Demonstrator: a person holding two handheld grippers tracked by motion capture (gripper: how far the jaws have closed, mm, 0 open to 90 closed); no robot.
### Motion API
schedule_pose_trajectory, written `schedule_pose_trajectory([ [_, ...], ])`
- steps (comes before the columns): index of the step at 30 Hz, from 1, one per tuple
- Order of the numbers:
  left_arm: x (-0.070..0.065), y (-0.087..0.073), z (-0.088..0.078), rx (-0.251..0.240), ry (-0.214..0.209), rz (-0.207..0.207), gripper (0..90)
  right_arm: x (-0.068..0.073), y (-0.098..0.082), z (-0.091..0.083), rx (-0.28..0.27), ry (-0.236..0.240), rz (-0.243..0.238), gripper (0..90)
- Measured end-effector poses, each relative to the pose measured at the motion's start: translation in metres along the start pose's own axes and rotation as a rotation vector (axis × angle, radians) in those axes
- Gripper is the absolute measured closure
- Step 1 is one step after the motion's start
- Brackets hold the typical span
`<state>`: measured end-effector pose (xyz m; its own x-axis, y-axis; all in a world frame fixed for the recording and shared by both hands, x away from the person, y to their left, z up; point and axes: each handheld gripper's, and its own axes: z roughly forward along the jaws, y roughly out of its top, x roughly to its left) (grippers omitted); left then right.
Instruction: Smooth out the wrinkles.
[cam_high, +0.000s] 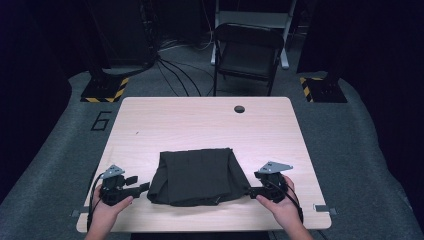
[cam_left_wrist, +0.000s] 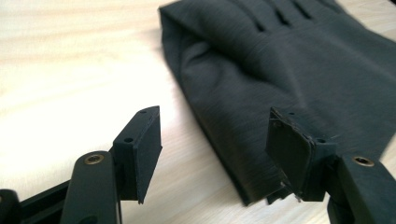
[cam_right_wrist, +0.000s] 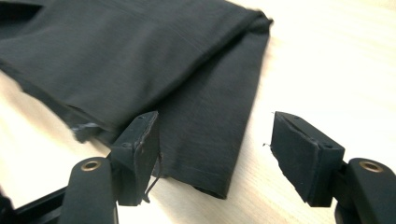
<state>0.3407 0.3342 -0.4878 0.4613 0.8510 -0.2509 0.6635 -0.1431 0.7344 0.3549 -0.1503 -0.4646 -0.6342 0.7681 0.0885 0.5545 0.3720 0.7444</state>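
Both tongs spread at the near corners of the folded cloth.

Your left tongs (cam_high: 145, 187) at 7 o'clock and right tongs (cam_high: 251, 191) at 5 o'clock stand spread, pinching nothing, each beside a near corner of the dark grey folded fabric garment (cam_high: 197, 176), which lies near the front middle of the pale wooden worktop (cam_high: 200, 120). Close too shallow and you may catch just the top layer, so the fold peels open; uneven lifts would skew it.
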Motion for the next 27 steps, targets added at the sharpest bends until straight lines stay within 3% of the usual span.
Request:
schedule_pose_trajectory([
  [2,0.002,-0.003,0.004,0.004,0.02,0.008,35.7,-0.003,-0.005,0.004,0.007,-0.011,0.017,32.4],
  [5,0.005,-0.006,0.007,0.009,0.018,0.001,35.7,-0.007,-0.011,0.008,0.032,-0.019,0.03,32.7],
  [14,0.007,-0.008,0.013,0.019,0.03,0.01,35.7,-0.015,-0.017,0.015,0.041,-0.021,0.075,32.9],
  [27,0.004,-0.011,0.021,0.051,0.017,0.015,35.8,-0.017,-0.019,0.024,0.071,-0.012,0.066,33.1],
])
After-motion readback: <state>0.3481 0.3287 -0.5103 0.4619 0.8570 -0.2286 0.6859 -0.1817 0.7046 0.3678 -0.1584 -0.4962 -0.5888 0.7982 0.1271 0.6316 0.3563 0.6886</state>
